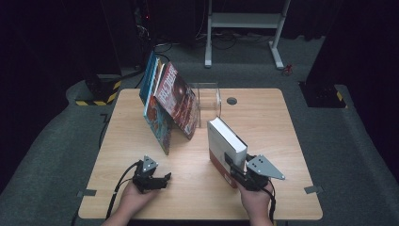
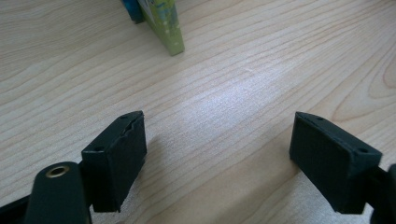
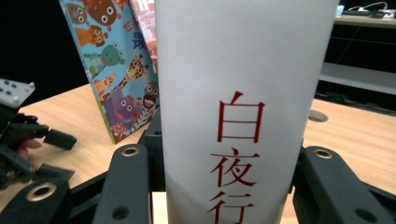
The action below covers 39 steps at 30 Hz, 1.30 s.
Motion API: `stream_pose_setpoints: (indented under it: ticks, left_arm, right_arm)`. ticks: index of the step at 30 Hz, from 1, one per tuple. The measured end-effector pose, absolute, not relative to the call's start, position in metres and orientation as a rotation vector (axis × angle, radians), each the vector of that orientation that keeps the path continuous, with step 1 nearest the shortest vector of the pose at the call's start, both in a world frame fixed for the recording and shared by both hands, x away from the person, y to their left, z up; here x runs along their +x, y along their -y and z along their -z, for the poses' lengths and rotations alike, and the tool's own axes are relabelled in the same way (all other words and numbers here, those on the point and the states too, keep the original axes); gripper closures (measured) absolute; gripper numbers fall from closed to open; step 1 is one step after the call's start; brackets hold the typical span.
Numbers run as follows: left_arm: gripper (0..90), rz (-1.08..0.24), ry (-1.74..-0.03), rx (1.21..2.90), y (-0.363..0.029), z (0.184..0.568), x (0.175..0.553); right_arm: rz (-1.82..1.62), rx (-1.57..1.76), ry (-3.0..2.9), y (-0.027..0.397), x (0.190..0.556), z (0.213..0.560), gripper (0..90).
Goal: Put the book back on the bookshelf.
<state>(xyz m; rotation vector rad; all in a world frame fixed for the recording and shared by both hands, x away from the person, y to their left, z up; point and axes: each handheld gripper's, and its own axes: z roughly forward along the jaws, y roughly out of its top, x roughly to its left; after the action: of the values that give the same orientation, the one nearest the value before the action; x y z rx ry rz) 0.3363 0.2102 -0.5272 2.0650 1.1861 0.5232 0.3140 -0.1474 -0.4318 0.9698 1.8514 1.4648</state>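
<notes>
- While the right gripper (image 1: 241,173) clamps it by the spine, the white book (image 1: 227,143) stands upright on the table (image 1: 263,117), near the front edge, right of centre. In the right gripper view the jaws sit on both sides of the spine (image 3: 243,107), w/ red characters running down it.
- Just behind and left of it: a clear stand (image 1: 209,96) at the back, w/ picture books (image 1: 167,101) leaning left against each other, well tilted. White book is apart from them, not yet in the row.
- Left gripper (image 1: 162,181) rests low at the front left, jaws spread, nothing btwn them; the left gripper view shows bare wood under the pads (image 2: 119,158) and a book corner (image 2: 166,28) farther off.
- Progress, my read: book is gripped and stood up, so pick-up looks done. Left to do: carry it back to the stand, set it next to the leaning books, let go.
- Leaning books may need the free left gripper to steady them first; can't tell how stable they are.
</notes>
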Motion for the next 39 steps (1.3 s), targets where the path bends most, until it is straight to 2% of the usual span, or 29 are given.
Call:
stream_pose_setpoints:
  ticks: [18,39]
  left_arm:
    - [17.6,-0.519,-1.177,2.070,-0.211,0.527,0.337]
    - [17.7,-0.522,-1.173,2.074,-0.211,0.527,0.337]
  right_arm:
    - [-1.416,1.030,-1.812,0.124,0.346,0.408,54.4]
    - [-1.356,1.042,-1.785,0.098,0.403,0.389,54.4]
